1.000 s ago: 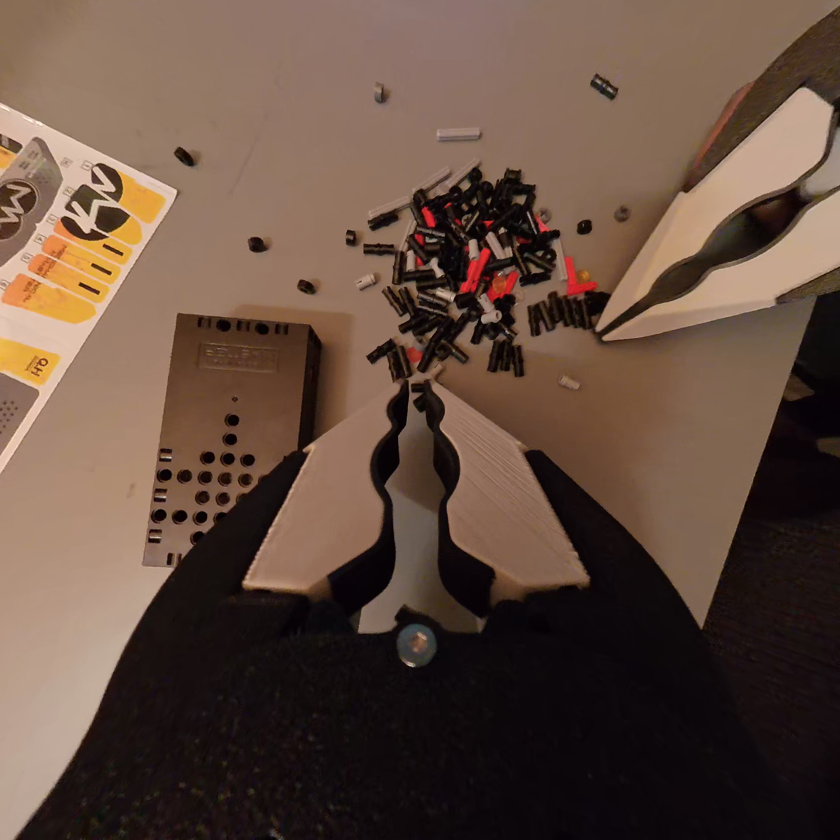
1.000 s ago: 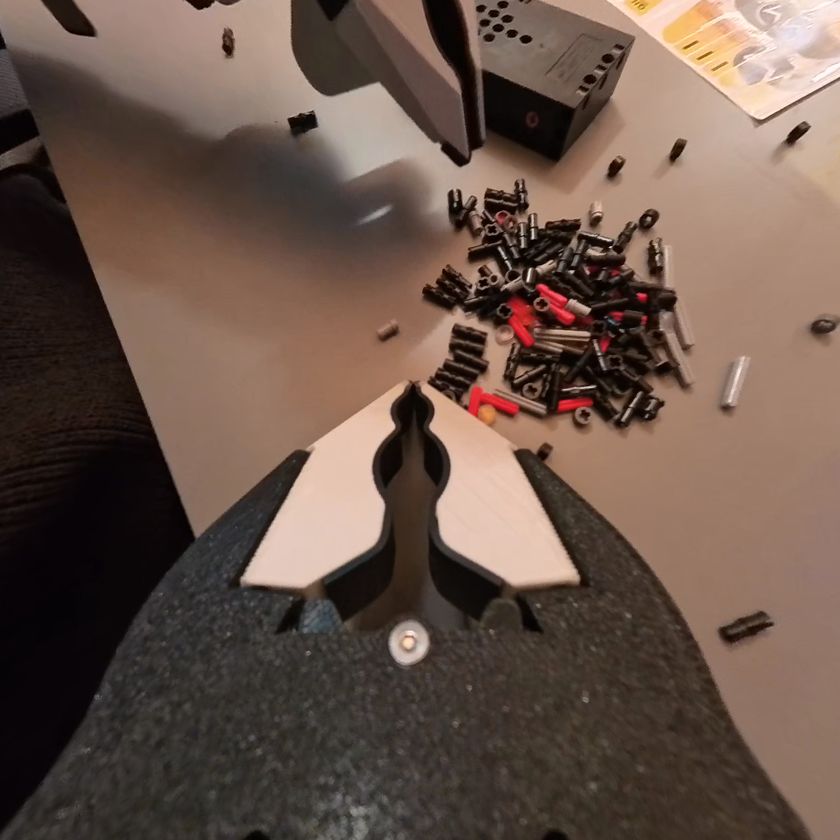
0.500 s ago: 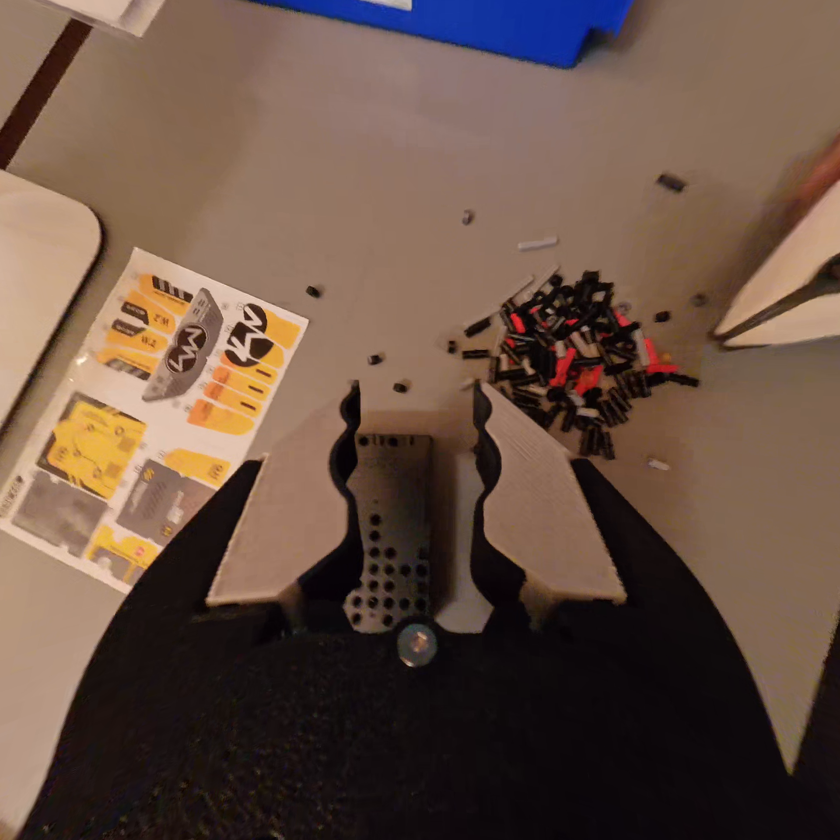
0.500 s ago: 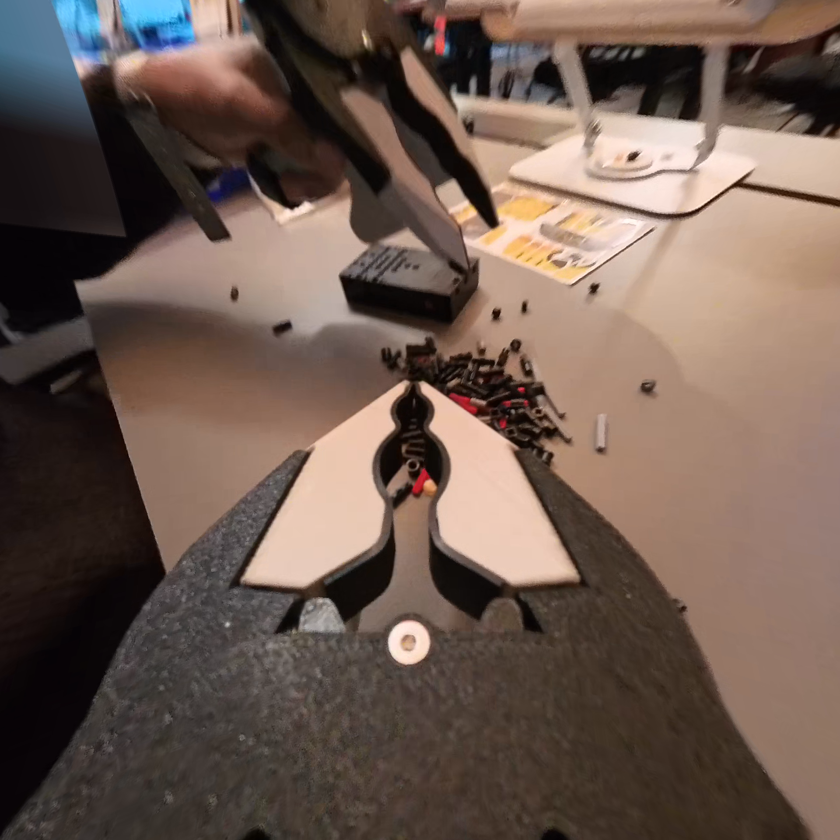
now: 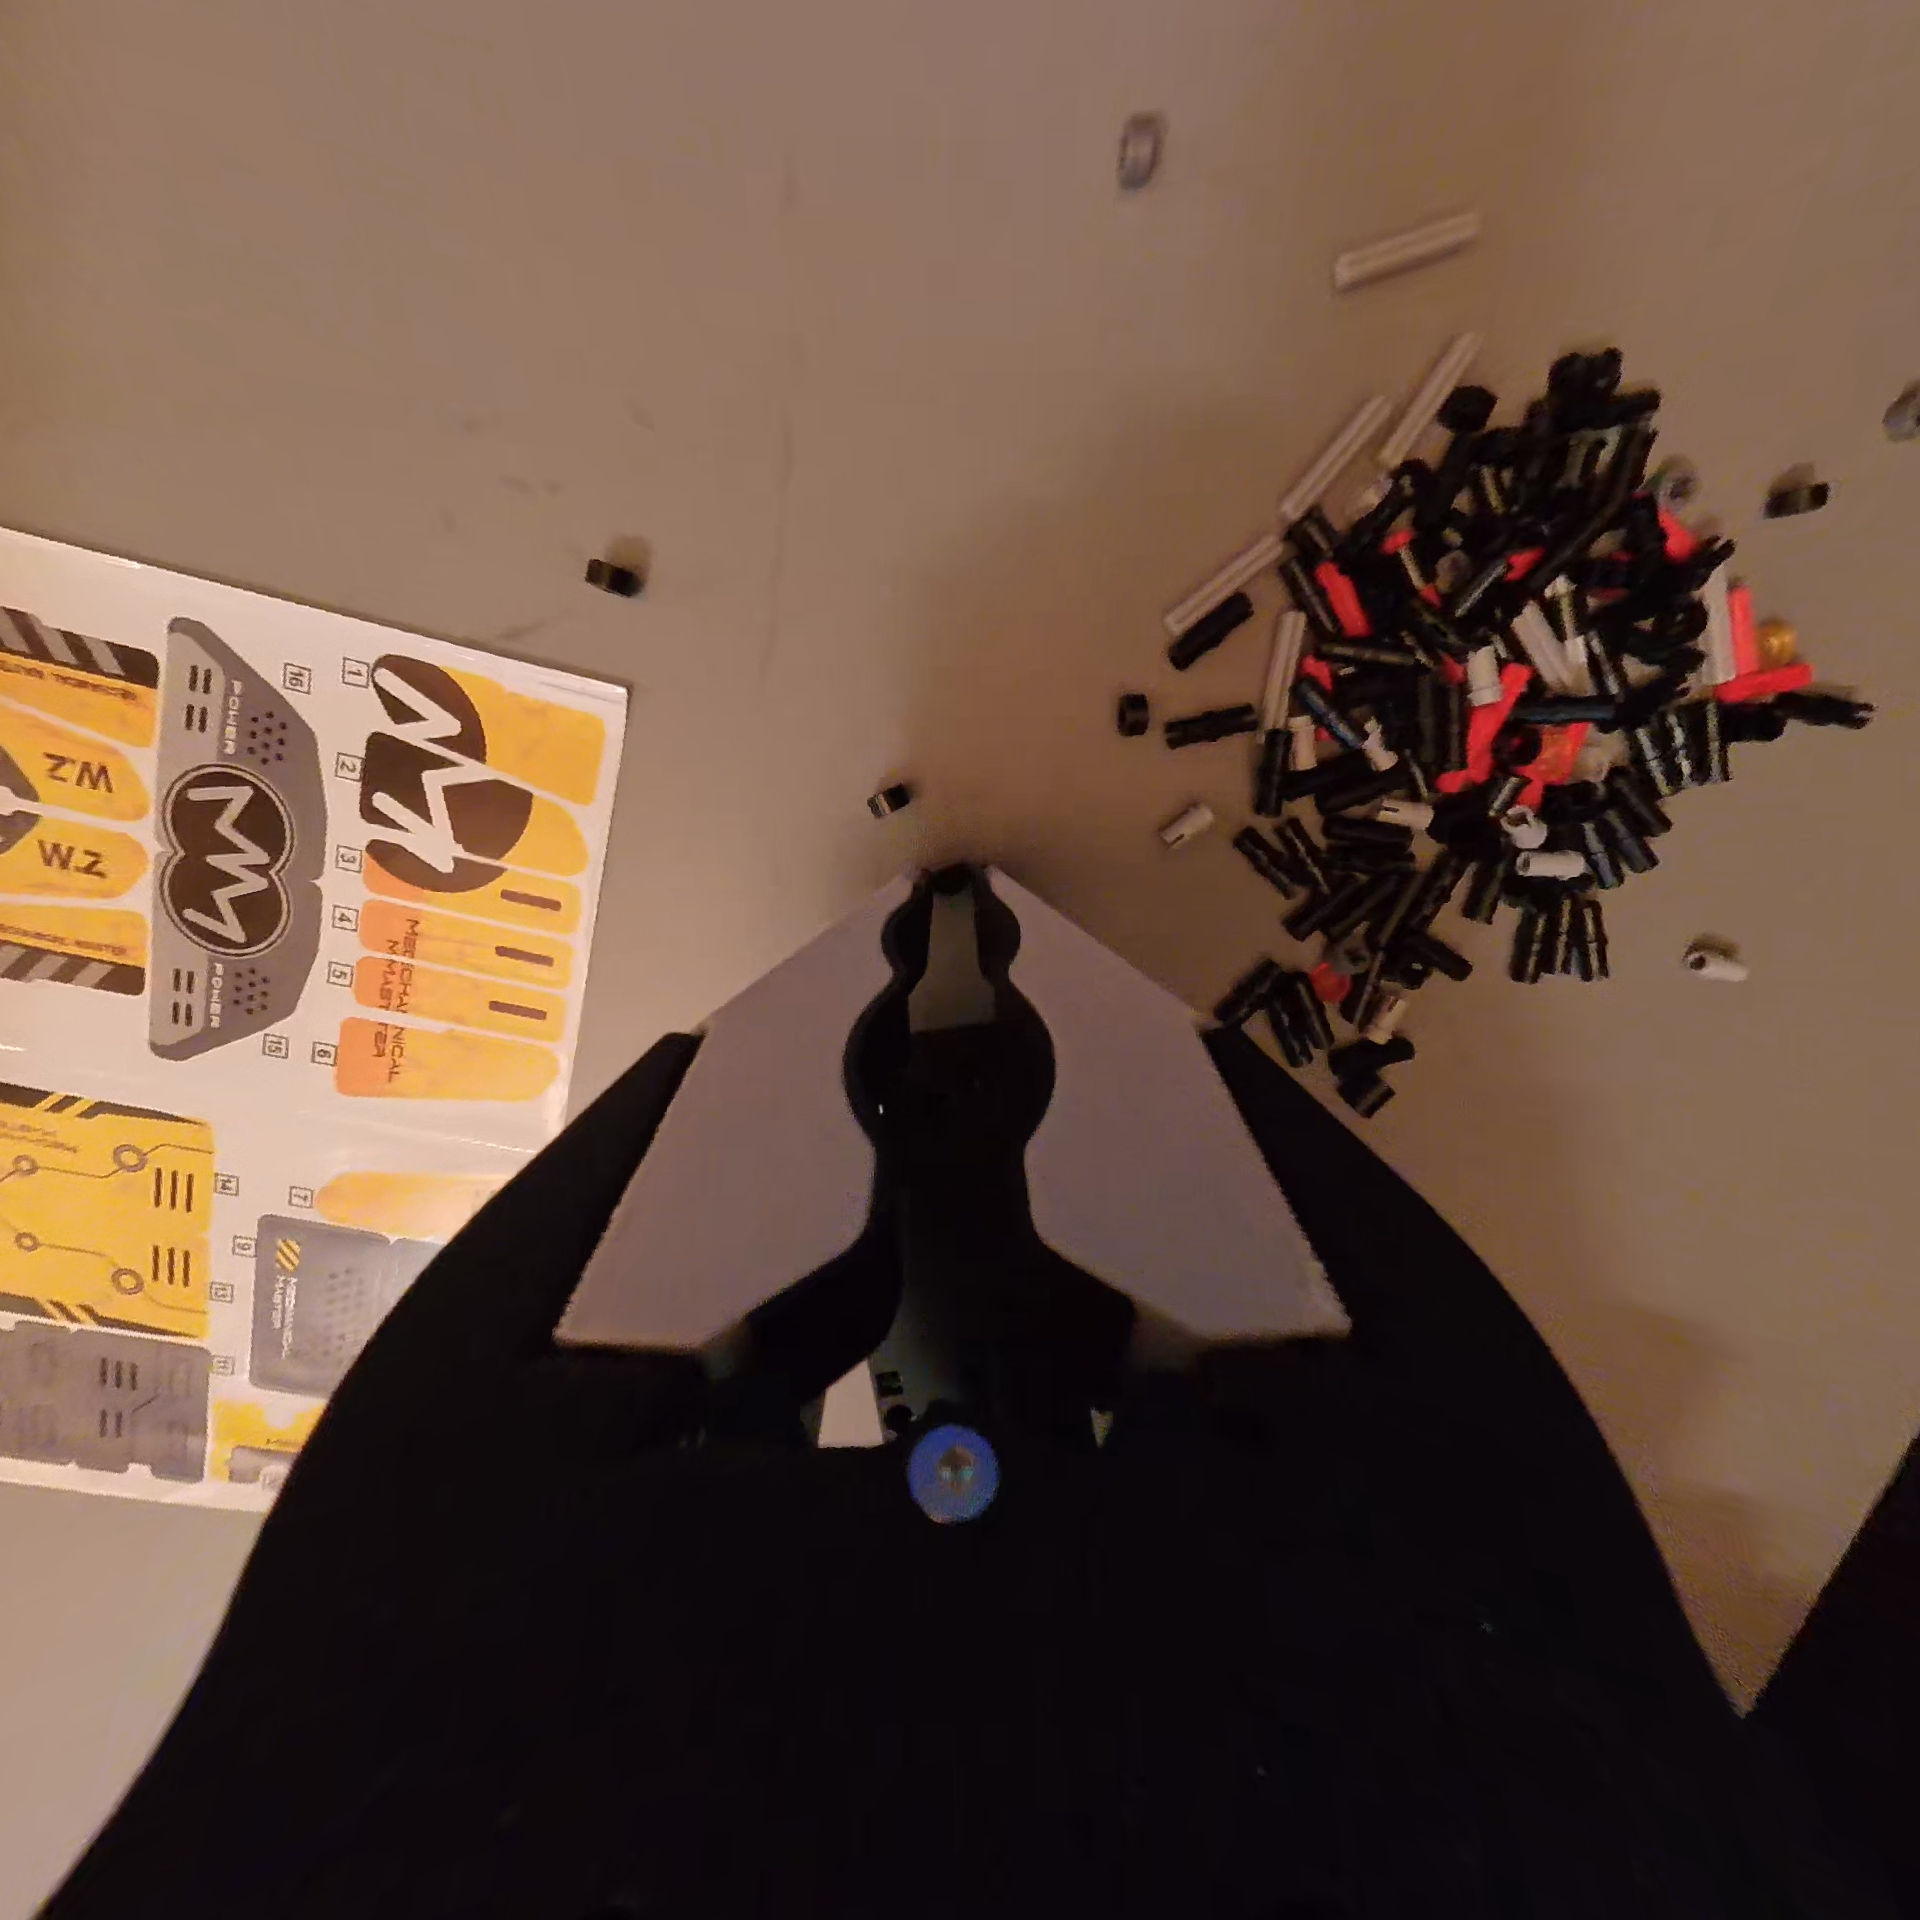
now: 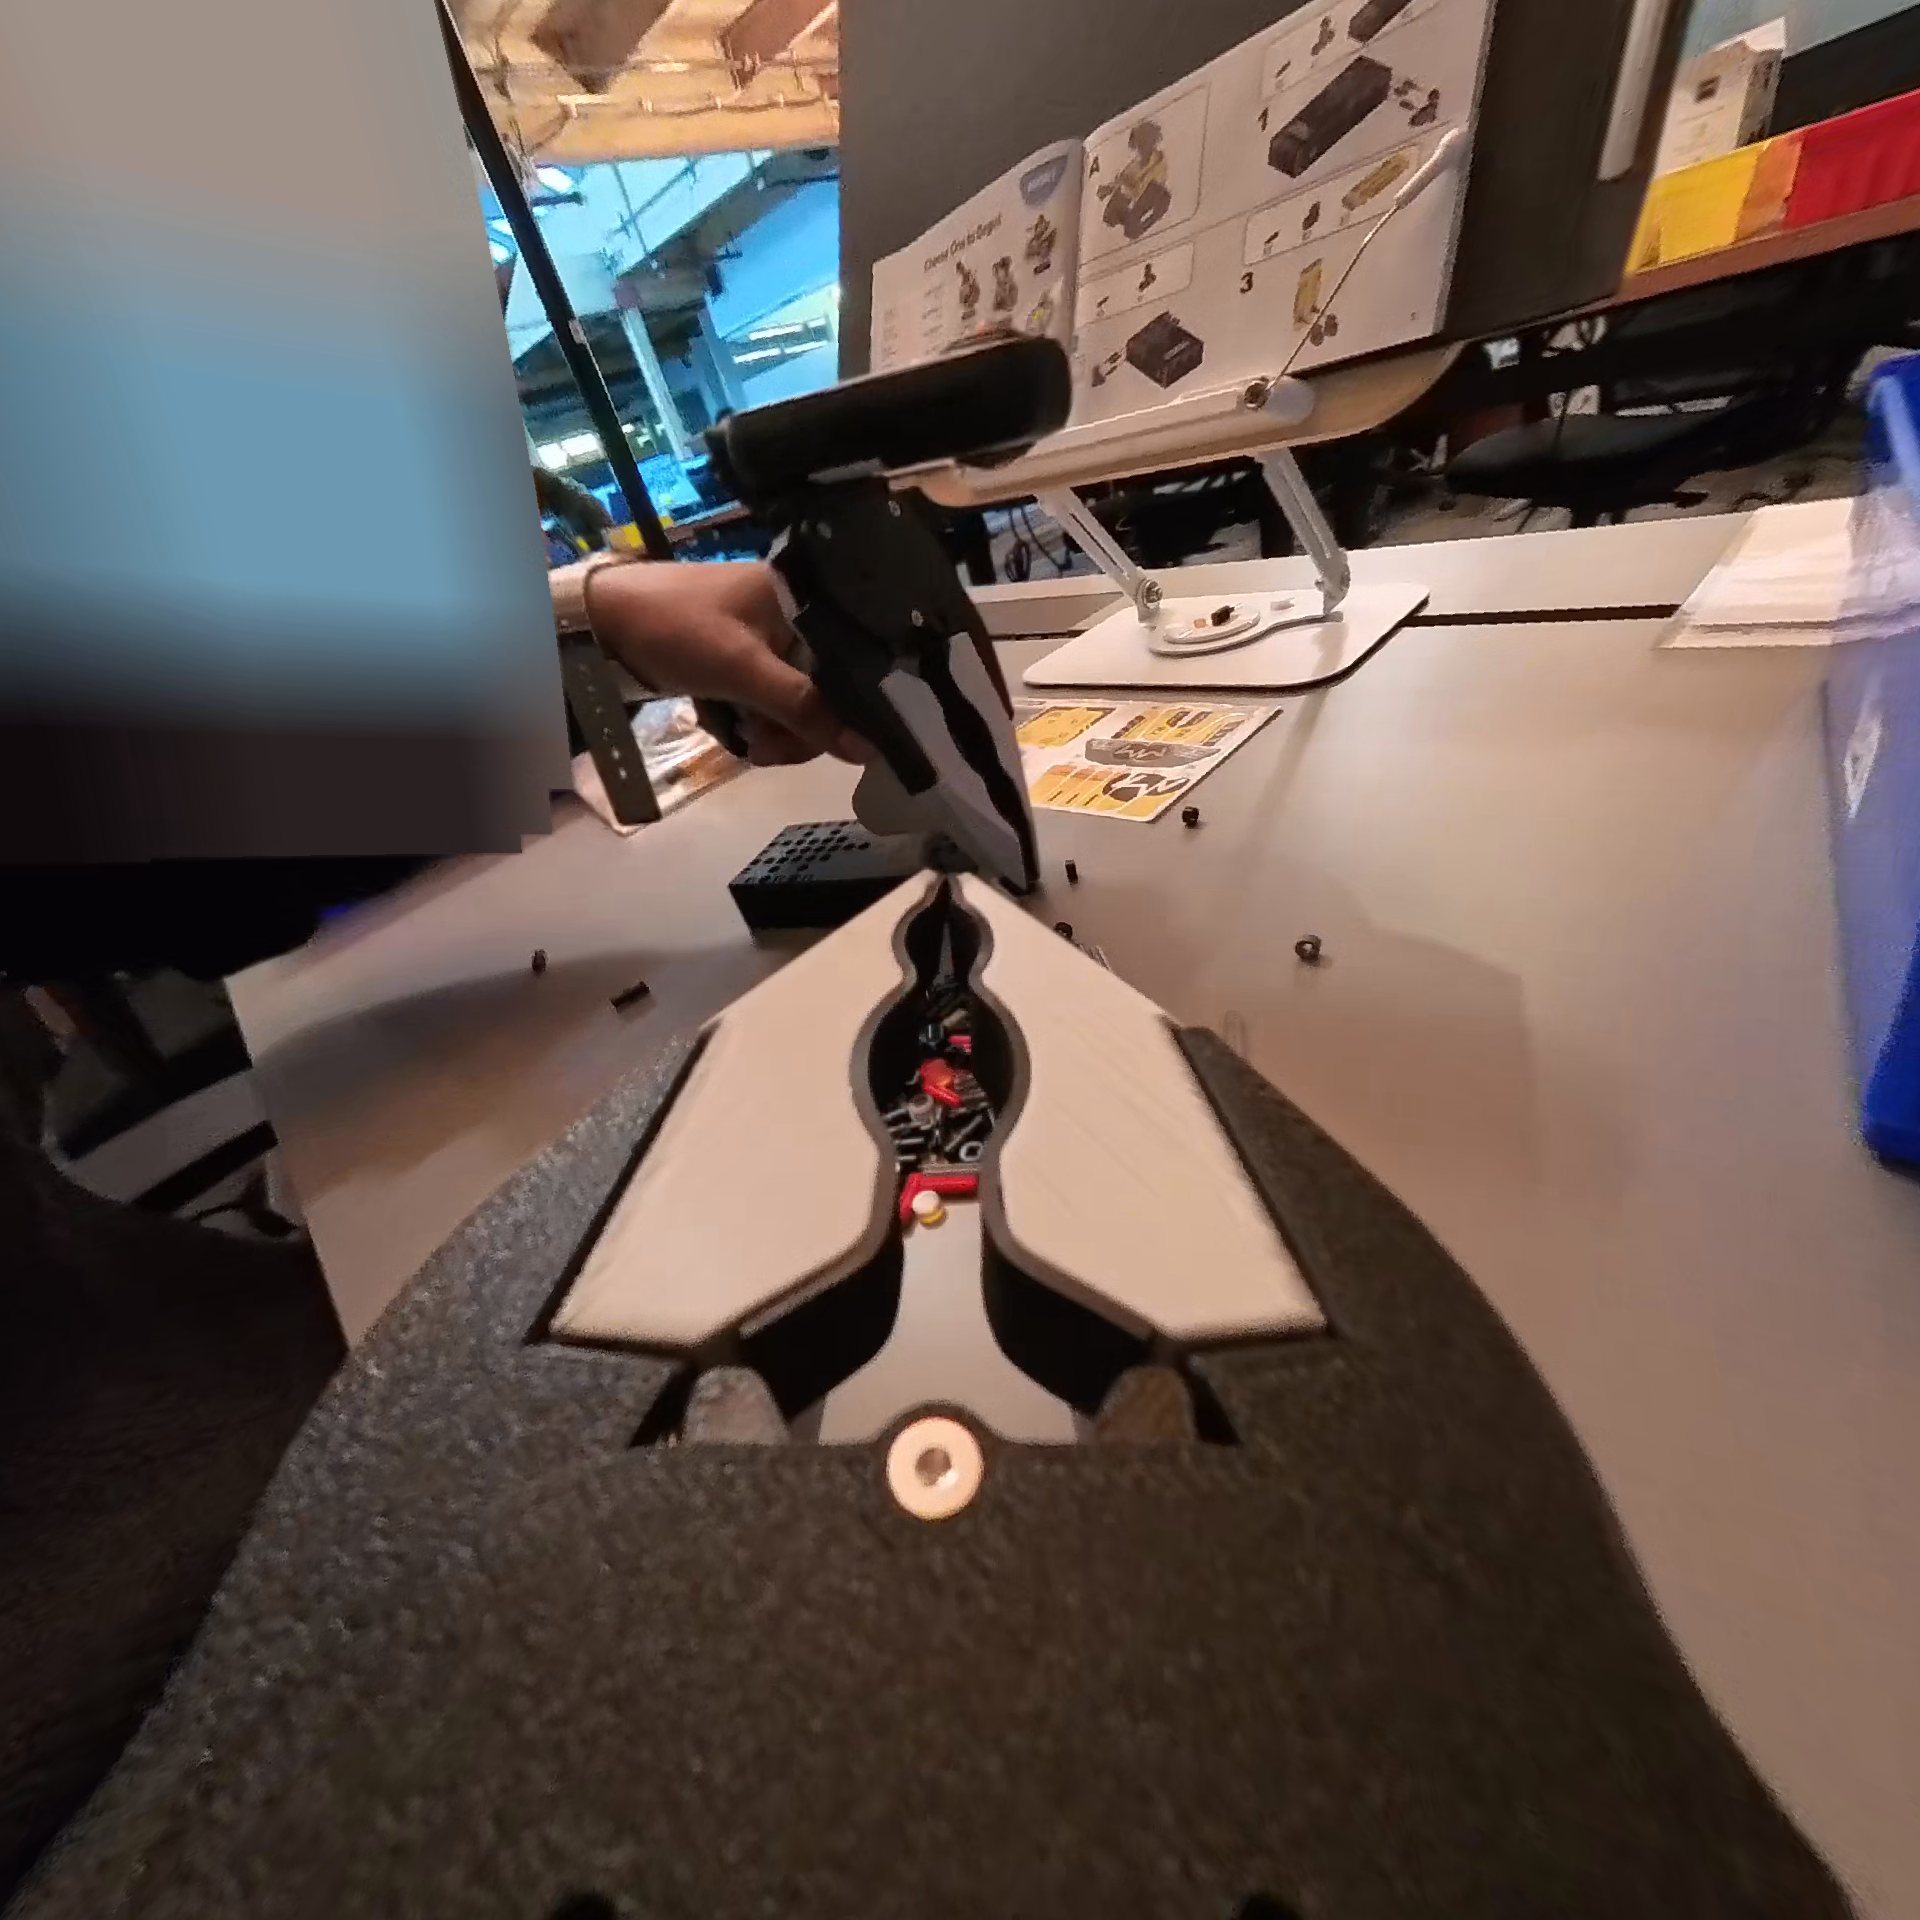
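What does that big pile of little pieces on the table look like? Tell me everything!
The pile of little pieces is a loose heap of small plastic-looking pins and short rods, mostly black, with some red, pale grey and one amber piece. It lies flat on the grey table, with a few strays scattered around it. The left gripper is beside it, not touching.

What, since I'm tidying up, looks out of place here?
Loose pieces lie away from the pile of pins: a black piece near the sticker sheet, another ahead of the left gripper, a grey rod beyond the pile.

Dim warm light, wide-angle warp, edges blurred.
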`<action>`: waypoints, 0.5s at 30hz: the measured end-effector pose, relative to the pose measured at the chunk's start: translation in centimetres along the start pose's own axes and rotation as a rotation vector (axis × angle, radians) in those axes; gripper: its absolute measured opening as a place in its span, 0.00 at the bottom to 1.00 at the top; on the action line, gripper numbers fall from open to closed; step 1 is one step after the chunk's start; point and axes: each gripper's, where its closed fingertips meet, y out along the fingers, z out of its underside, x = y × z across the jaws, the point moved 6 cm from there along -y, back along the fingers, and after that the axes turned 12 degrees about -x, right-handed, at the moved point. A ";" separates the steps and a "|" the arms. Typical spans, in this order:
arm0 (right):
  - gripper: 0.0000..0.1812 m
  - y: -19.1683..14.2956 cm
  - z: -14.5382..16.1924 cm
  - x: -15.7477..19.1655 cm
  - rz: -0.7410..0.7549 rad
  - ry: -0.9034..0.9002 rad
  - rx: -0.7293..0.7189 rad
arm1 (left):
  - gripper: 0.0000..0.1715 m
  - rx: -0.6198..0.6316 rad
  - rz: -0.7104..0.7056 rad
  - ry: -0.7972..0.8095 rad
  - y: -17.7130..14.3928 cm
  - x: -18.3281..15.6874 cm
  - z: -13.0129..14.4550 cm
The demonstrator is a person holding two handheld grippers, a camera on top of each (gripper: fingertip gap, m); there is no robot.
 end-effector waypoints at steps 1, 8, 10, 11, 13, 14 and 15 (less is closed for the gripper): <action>0.00 -0.1 -0.1 -0.1 0.000 0.015 -0.008 | 0.04 -0.004 -0.010 0.007 0.0 0.0 0.0; 0.00 -0.3 -0.3 0.2 -0.007 -0.014 -0.032 | 0.04 -0.066 -0.028 0.067 -1.0 -1.5 -1.0; 0.00 -0.3 -0.3 0.2 -0.007 -0.012 -0.034 | 0.04 -0.103 0.011 0.085 -1.2 -3.0 -1.6; 0.00 -0.3 -0.3 0.1 -0.006 -0.009 -0.037 | 0.04 -0.110 0.034 0.097 -1.2 -3.8 -1.8; 0.00 -0.4 -0.4 0.0 -0.005 -0.003 -0.044 | 0.04 -0.114 0.080 0.123 -0.8 -5.5 -2.0; 0.00 -0.4 -0.4 0.0 -0.004 -0.002 -0.046 | 0.04 -0.111 0.090 0.131 -0.5 -6.2 -2.0; 0.00 -0.4 -0.4 0.0 -0.004 -0.003 -0.046 | 0.04 -0.105 0.091 0.138 -0.2 -6.6 -2.0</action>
